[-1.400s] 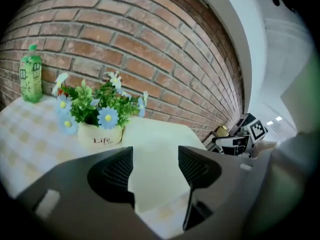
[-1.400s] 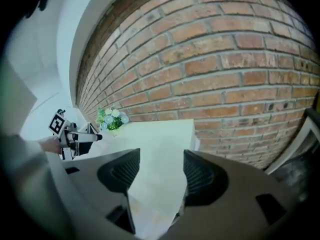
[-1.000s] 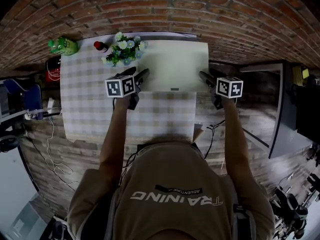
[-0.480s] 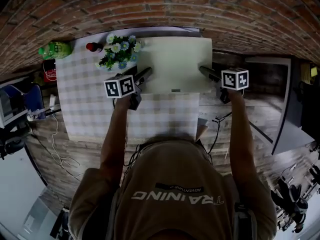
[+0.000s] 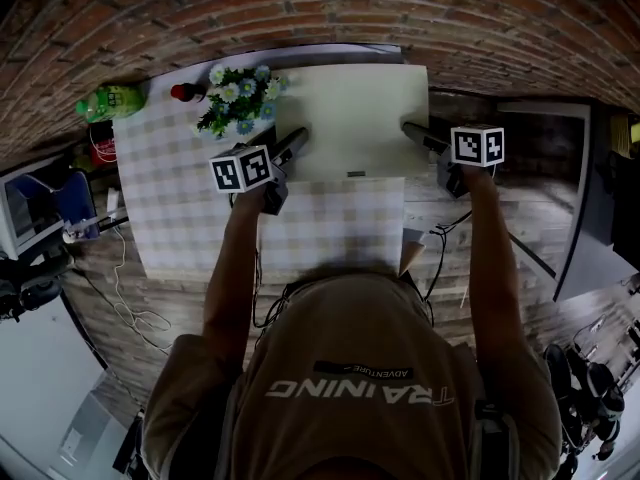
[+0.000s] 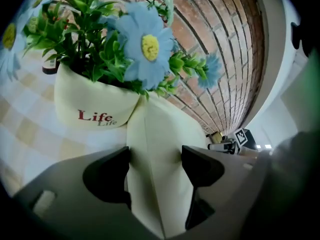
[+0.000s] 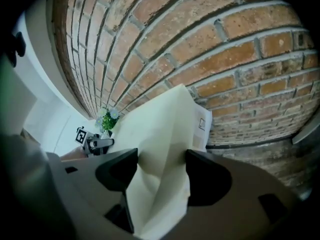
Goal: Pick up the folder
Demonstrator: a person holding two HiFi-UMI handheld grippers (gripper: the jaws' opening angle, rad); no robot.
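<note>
We noted both claws had sunk slightly, jaws just widening: left gripper (image 5: 291, 147) and right gripper (image 5: 414, 133) spread astride the folder (image 5: 352, 116), flat on the table (image 5: 170, 203). Not yet pinched.

Indoor room, most like a studio or workroom with some homely touches. Bare brick wall (image 5: 330, 8) runs across at 12 o'clock. Plank floor (image 5: 175, 308) lies all round. One surface (image 5: 170, 198) under a checked cloth stands against the wall. Potted flowers (image 5: 238, 96) marked "Life" and a green bottle (image 5: 108, 101) sit at 11 o'clock. Loose cables (image 5: 124, 268) trail over the floor at 8 o'clock. A dark desk (image 5: 590, 198) stands at 3 o'clock.
</note>
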